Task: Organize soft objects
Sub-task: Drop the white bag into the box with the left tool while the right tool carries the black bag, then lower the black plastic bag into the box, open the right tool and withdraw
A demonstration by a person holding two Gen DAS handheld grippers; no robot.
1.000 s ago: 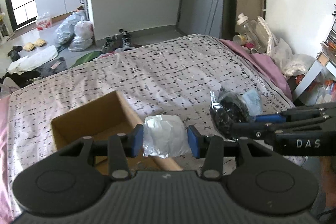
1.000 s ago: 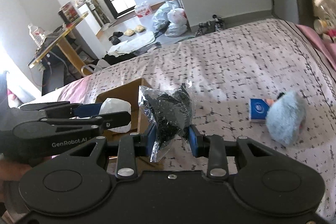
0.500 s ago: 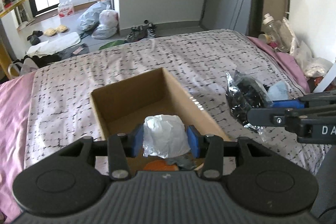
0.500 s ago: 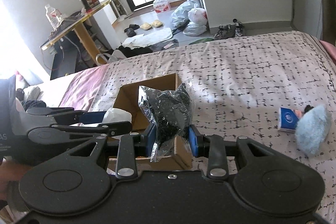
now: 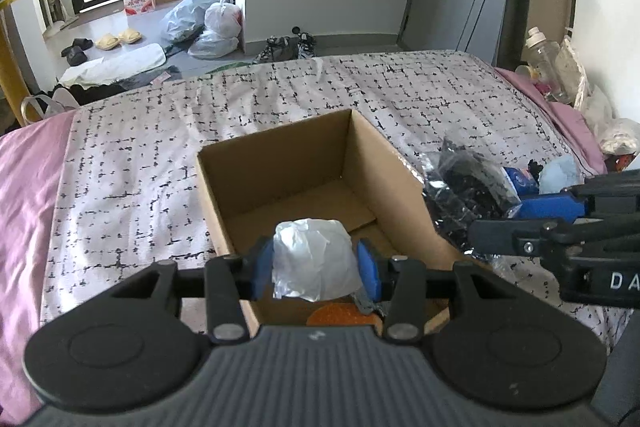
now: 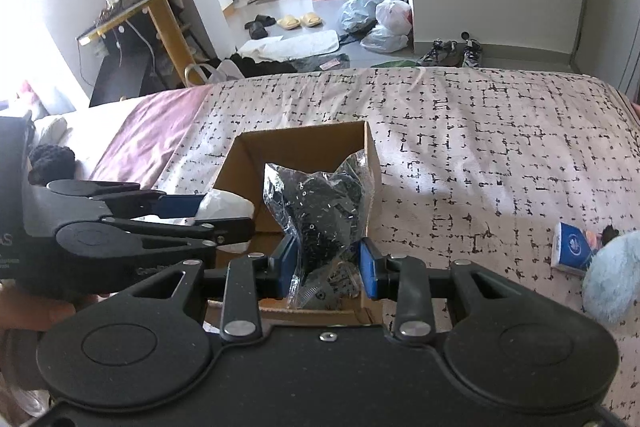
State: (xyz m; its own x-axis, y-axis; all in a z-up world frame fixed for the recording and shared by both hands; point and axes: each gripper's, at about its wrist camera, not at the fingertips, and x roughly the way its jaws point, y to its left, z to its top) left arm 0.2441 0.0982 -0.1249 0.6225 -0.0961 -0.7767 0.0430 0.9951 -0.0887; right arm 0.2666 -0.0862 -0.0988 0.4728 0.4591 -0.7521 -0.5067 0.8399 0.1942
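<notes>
Patterned bedding (image 5: 140, 155) is carrying the cardboard box (image 5: 280, 163). We are clamping the left gripper (image 5: 315, 267) on a white wrapped bundle (image 5: 314, 259), upright above the box; our right gripper (image 6: 327, 263) is pinching a clear bag (image 6: 320, 203) of dark contents, standing upright, its lower end hidden.

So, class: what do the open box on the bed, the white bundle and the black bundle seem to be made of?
Box: corrugated cardboard by the look, matt brown, with folded flaps.
White bundle in the left gripper: probably thin crinkled plastic, slightly shiny; contents hidden.
Black bundle in the right gripper: clear glossy plastic bag, with glints, around something dark, possibly fabric.
</notes>
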